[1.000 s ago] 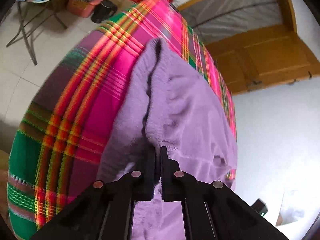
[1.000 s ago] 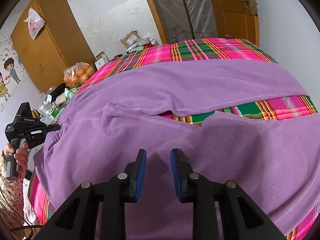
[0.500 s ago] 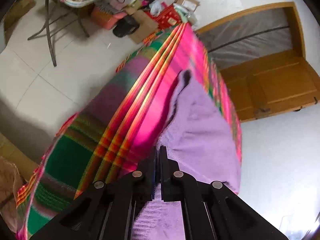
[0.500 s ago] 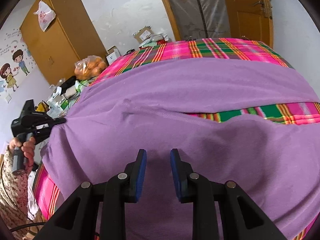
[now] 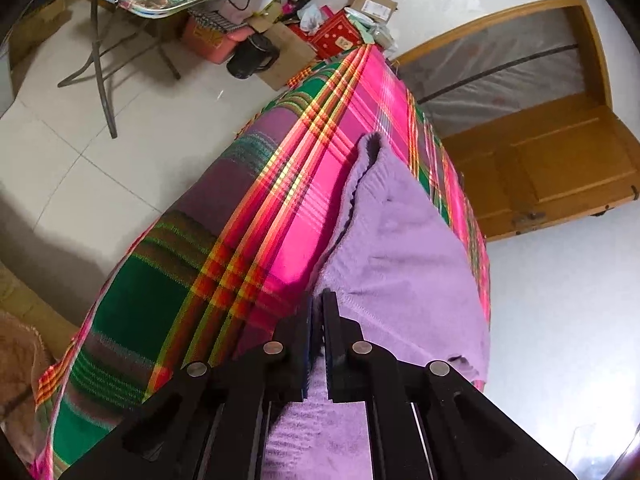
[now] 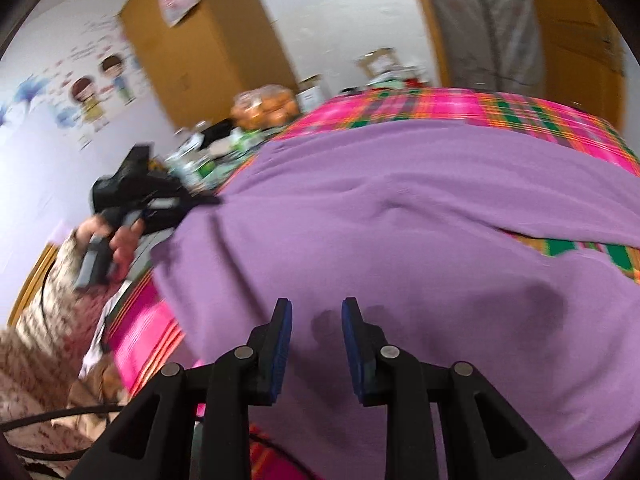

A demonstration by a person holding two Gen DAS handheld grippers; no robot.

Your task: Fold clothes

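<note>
— Fleece: purple garment [image 6: 400, 240] spread centre frame over plaid bed [image 5: 168, 296]; soft, light, limp?
— Yes; left gripper [image 5: 319, 300] clamped on its hem, right gripper [image 6: 316, 320] parted, empty; best gripped at hems

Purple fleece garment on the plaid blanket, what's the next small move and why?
Probably lower the right gripper and close it on the purple fleece garment. Its jaws are open above the fabric, while the left gripper is clamped on the garment's edge, which lies on the pink and green plaid blanket. Both corners need holding before folding.
</note>
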